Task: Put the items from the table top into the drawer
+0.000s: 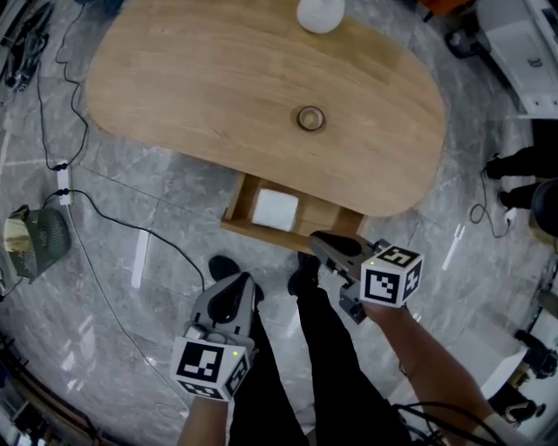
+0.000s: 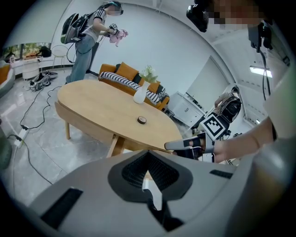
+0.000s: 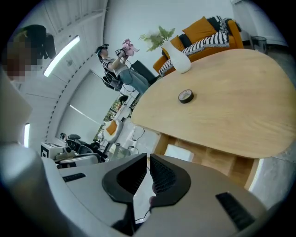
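A small tape roll (image 1: 309,118) (image 2: 142,120) (image 3: 186,96) lies on the oval wooden table (image 1: 209,78), and a white vase (image 1: 320,13) (image 2: 140,96) (image 3: 180,62) stands at its far edge. Under the near edge the drawer (image 1: 237,202) (image 3: 208,159) is pulled out, with a white box (image 1: 275,209) (image 3: 178,152) inside. My right gripper (image 1: 331,242) (image 3: 148,156) hovers just in front of the drawer, its jaws nearly together with only a thin slit and nothing between them. My left gripper (image 1: 230,296) (image 2: 148,152) hangs lower left over the floor, jaws together and empty.
Cables and a power strip (image 1: 63,185) run across the grey floor at the left, near a green bag (image 1: 35,239). The person's legs (image 1: 323,348) stand between the grippers. Another person (image 2: 92,32) and an orange sofa (image 2: 129,76) are beyond the table.
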